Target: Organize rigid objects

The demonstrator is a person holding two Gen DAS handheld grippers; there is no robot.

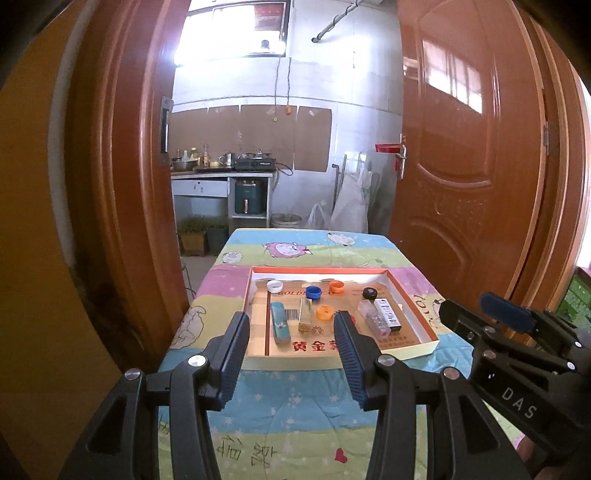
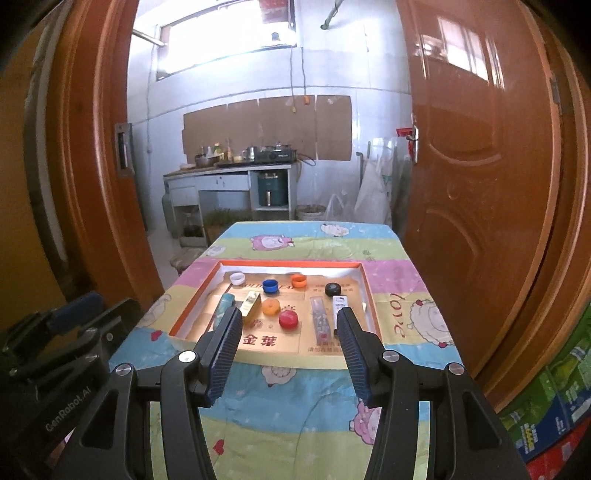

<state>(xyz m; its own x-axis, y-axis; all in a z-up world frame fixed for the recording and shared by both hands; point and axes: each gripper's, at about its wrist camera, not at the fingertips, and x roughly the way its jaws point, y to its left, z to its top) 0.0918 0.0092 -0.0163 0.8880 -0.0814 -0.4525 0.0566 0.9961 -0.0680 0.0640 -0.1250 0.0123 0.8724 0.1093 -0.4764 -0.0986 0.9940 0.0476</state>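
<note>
My left gripper (image 1: 291, 325) and right gripper (image 2: 286, 321) both stand apart, holding nothing. Ahead on the table (image 2: 314, 398), the tray (image 2: 369, 295) contains caps (image 2: 270, 285), a gold box (image 2: 251, 303) and small cases (image 2: 320, 320).

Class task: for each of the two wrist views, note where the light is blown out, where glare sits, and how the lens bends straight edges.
Left wrist view: the bright kitchen window is blown out white; the glossy brown wooden door carries window reflections; its door frames bow outward. Right wrist view: the window is again overexposed, glare streaks the door, and the corners darken.
</note>
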